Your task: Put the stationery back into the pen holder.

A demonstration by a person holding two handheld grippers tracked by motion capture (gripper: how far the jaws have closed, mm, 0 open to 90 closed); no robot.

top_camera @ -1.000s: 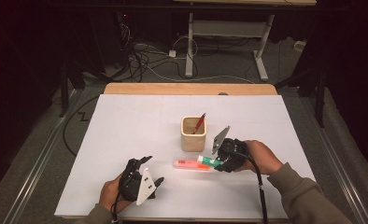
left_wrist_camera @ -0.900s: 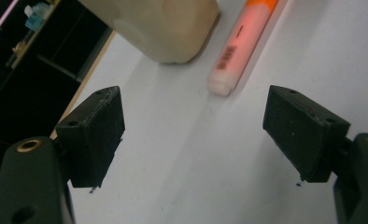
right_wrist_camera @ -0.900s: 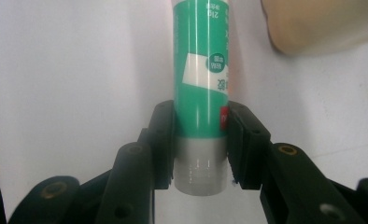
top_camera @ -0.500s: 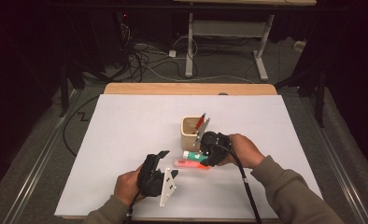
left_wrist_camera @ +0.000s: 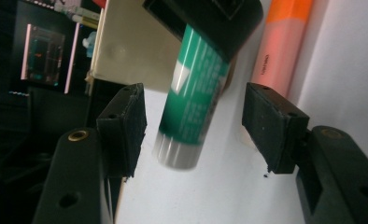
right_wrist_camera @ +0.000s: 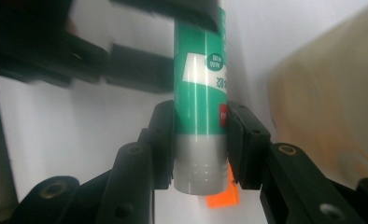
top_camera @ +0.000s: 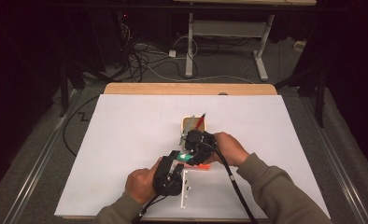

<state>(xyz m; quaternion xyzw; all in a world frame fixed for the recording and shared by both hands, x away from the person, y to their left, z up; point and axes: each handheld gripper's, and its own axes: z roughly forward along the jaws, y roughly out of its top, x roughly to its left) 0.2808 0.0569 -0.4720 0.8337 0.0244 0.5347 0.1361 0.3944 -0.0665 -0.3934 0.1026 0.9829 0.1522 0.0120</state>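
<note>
A green tube [right_wrist_camera: 201,102] with a grey cap end is clamped between the pads of my right gripper [right_wrist_camera: 201,154], which is shut on it. Seen from above, the right gripper [top_camera: 189,153] holds the tube [top_camera: 184,157] low over the white table, just in front of the wooden cup [top_camera: 194,124]. My left gripper [left_wrist_camera: 191,128] faces it, and the tube's [left_wrist_camera: 191,98] free end hangs between its two pads without touching either. Its jaws have just been closing around the tube and stand open. From above, the left gripper [top_camera: 176,159] sits close below and to the left of the right one.
An orange marker [top_camera: 203,166] lies on the white table sheet [top_camera: 116,140] beside the grippers, also seen behind the tube as an orange marker [left_wrist_camera: 285,37]. The wooden cup holds a red pen [top_camera: 200,120]. Cables and desk legs stand on the floor beyond the table's far edge.
The two hands have come together: the right gripper carried the green tube leftward, the left gripper moved right and forward. The left jaws have narrowed around the tube's free end.
</note>
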